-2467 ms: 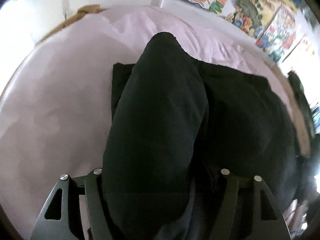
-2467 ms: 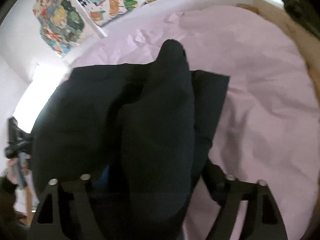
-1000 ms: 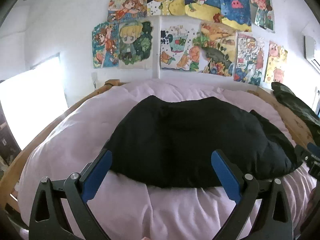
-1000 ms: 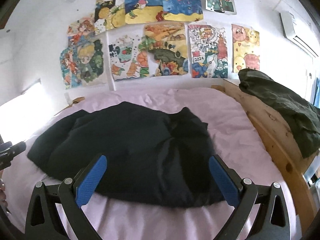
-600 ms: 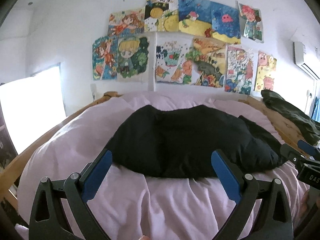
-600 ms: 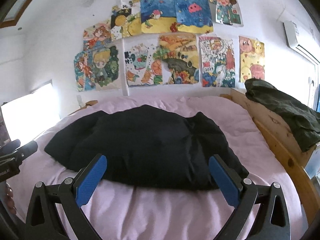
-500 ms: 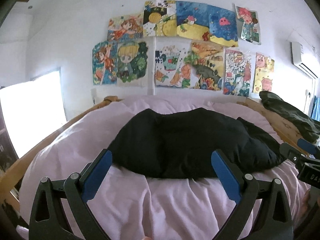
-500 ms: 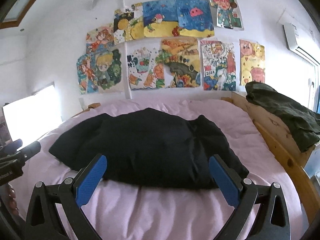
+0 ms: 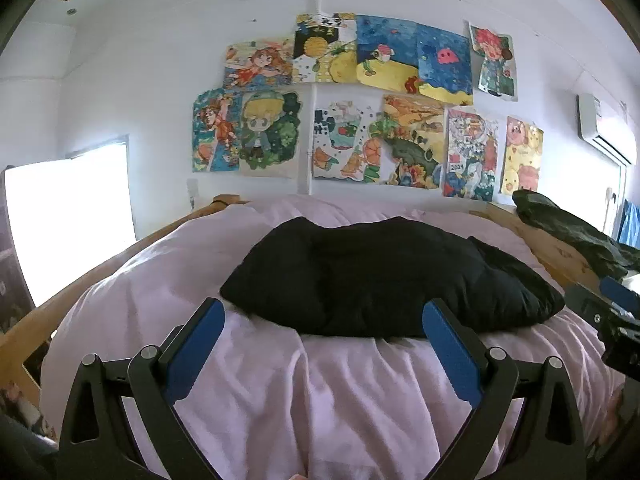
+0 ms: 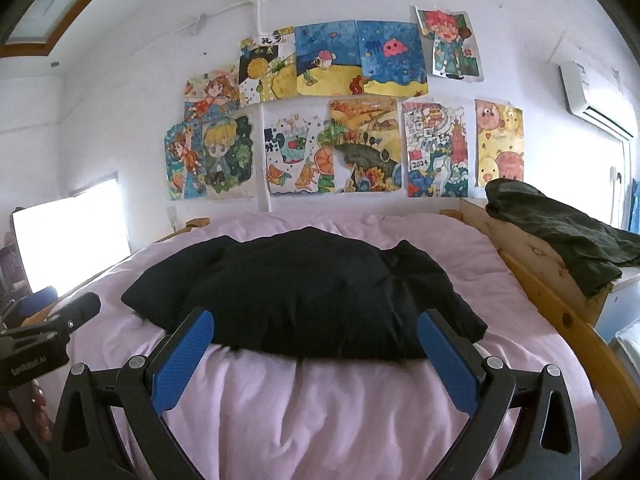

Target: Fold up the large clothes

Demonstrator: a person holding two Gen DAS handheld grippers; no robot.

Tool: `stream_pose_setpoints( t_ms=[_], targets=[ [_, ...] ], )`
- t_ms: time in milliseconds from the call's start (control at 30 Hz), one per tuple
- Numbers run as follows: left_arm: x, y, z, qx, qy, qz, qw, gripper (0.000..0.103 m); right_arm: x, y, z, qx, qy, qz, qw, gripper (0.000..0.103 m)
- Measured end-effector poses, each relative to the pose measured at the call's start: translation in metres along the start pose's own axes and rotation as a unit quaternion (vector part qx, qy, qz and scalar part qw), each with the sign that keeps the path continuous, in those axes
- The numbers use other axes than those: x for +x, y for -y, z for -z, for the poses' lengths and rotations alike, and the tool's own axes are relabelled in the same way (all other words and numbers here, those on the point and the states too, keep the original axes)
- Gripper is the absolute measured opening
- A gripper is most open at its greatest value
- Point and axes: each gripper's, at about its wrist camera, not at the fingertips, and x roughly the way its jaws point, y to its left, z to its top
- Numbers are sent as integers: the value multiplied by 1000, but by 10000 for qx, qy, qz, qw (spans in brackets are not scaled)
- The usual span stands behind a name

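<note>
Lying in a folded black bundle on the pink-sheeted bed (image 9: 328, 392), the garment (image 9: 380, 280) is no longer gripped: moments ago both tongs had dark fabric bunched between their fingers, and now they have drawn back. The left tongs (image 9: 324, 356) and the right tongs (image 10: 316, 356) both gape wide and hold nothing. This fold looks finished. The bundle's long axis runs left to right across the bed, parallel to the picture-covered wall (image 10: 340, 128).
</note>
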Motion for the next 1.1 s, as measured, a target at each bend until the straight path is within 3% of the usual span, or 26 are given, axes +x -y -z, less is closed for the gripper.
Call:
stream_pose_setpoints(
  t_ms=[367,1100],
  targets=[
    [-7,-19,3,-313,-31,-116,9994,97,-4,-9,16,-52,-124,-67,9999,103],
    [-3,-3,7,149,75,-144,9998,97,4,-10,18,30,-215,-17,9998,103]
  ],
)
